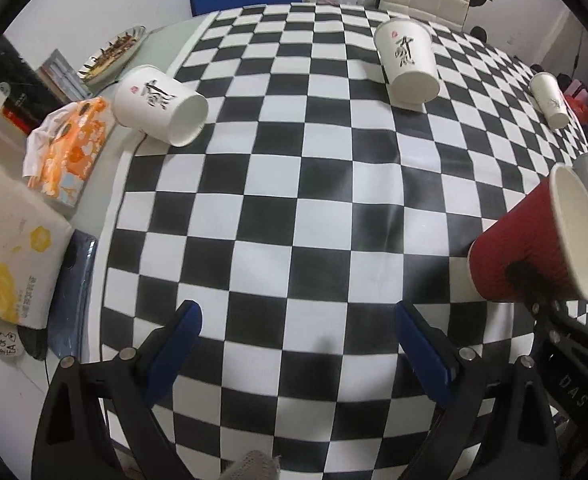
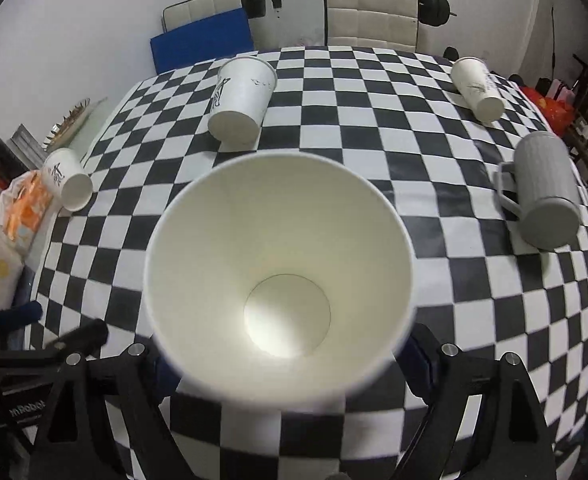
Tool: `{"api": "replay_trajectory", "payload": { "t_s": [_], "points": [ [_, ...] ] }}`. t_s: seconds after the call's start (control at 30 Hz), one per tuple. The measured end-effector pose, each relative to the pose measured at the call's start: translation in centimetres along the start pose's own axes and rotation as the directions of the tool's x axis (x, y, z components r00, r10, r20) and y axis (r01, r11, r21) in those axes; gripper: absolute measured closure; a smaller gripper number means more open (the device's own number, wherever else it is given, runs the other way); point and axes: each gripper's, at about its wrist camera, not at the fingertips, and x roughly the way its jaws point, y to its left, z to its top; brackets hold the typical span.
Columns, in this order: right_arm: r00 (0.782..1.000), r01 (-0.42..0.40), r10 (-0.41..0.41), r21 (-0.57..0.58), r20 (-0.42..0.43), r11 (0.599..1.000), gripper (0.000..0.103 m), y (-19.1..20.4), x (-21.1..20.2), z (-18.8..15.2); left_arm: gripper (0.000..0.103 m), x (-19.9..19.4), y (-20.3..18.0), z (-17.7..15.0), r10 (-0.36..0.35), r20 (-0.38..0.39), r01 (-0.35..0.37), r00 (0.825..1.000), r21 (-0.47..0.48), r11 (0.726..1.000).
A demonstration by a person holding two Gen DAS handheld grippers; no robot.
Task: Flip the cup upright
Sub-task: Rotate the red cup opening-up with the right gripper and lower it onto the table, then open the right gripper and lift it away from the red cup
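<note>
My right gripper [image 2: 286, 364] is shut on a red ribbed paper cup [image 1: 533, 244], held on its side above the checkered table [image 1: 294, 220]. In the right wrist view its white inside [image 2: 282, 272] faces the camera and fills the middle. In the left wrist view the cup hangs at the right edge, mouth to the right. My left gripper [image 1: 297, 344] is open and empty over the table's near part, its blue pads [image 1: 182, 336] wide apart.
White paper cups lie on their sides: one at the left edge [image 1: 158, 106], one at the back [image 1: 407, 64], one far right [image 1: 549, 98]. A grey mug [image 2: 545, 192] lies on its side at the right. Tissue packs [image 1: 70, 148] and boxes crowd the left.
</note>
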Motion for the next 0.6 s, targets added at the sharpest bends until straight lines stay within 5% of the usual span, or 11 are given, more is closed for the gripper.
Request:
{"api": "replay_trajectory", "payload": {
  "t_s": [0.33,0.6],
  "points": [
    [0.994,0.109,-0.108,0.054,-0.013,0.993,0.012,-2.5,-7.1,-2.7,0.003,-5.7,-1.5,-1.0,0.016,0.122,-0.016,0.992,0.000,1.000],
    [0.992,0.119,-0.121,0.072,0.021,0.990,0.012,-4.7,-14.2,-3.9,0.003,-11.9,-3.5,-3.3,0.008,0.223,-0.009,0.975,0.002,1.000]
  ]
}}
